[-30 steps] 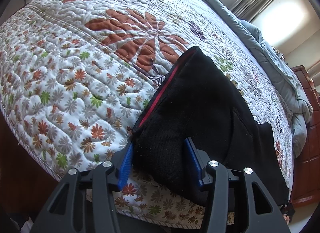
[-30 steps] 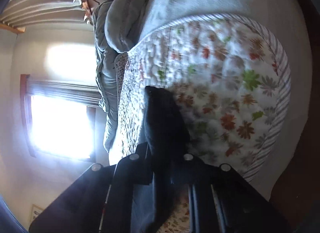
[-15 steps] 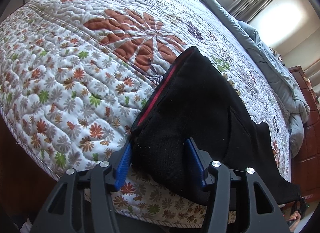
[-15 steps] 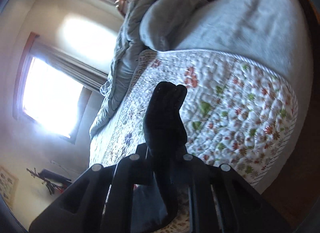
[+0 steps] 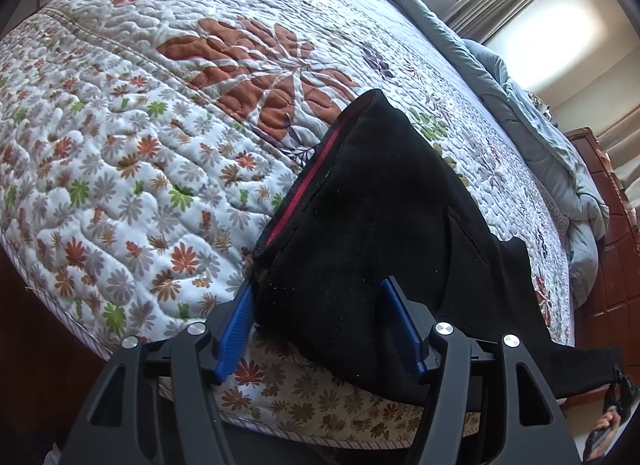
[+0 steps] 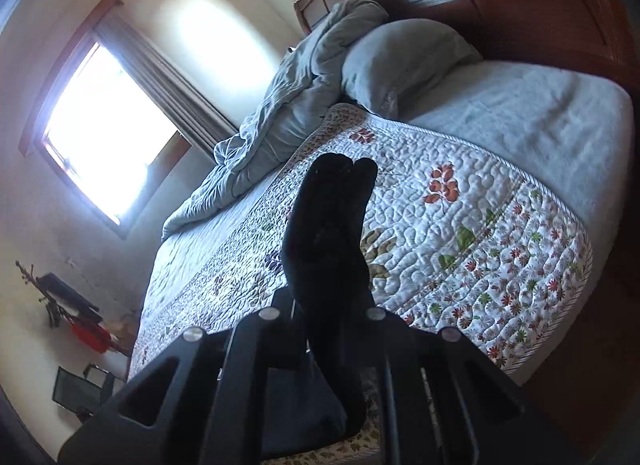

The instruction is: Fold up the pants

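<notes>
Our left gripper [image 5: 320, 325], jaws opening, straddles the black fleece pants [image 5: 384, 233] on the floral quilted bed [image 5: 140, 137]; our right gripper [image 6: 332, 305] pinches a bunched leg.

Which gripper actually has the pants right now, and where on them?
The right gripper is shut on a bunched fold of the black pants. The left gripper is opening; waistband end lies between its blue pads, no longer pinched.
</notes>
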### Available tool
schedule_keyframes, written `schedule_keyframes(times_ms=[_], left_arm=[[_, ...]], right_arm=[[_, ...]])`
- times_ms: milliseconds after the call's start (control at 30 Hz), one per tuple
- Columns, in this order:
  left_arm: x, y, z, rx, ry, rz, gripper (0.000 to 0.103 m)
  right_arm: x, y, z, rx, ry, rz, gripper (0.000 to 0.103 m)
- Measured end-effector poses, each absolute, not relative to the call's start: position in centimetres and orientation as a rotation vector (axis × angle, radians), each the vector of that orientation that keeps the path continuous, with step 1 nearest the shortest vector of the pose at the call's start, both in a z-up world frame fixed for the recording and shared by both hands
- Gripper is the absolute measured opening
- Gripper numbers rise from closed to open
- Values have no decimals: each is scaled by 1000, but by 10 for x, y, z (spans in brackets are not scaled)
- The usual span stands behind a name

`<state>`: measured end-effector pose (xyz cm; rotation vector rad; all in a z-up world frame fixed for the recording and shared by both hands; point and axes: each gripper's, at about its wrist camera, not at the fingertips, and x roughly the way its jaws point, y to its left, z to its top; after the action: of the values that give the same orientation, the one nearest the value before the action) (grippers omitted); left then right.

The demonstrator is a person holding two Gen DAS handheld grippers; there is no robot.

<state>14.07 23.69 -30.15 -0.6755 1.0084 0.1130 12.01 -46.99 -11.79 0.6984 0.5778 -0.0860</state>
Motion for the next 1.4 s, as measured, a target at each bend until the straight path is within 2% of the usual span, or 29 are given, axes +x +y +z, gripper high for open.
schedule_keyframes(times_ms=[1400], left_arm=[[143, 227, -296, -655, 1019, 85, 70]], right_arm=[[127, -340, -33, 319, 543, -39, 10]])
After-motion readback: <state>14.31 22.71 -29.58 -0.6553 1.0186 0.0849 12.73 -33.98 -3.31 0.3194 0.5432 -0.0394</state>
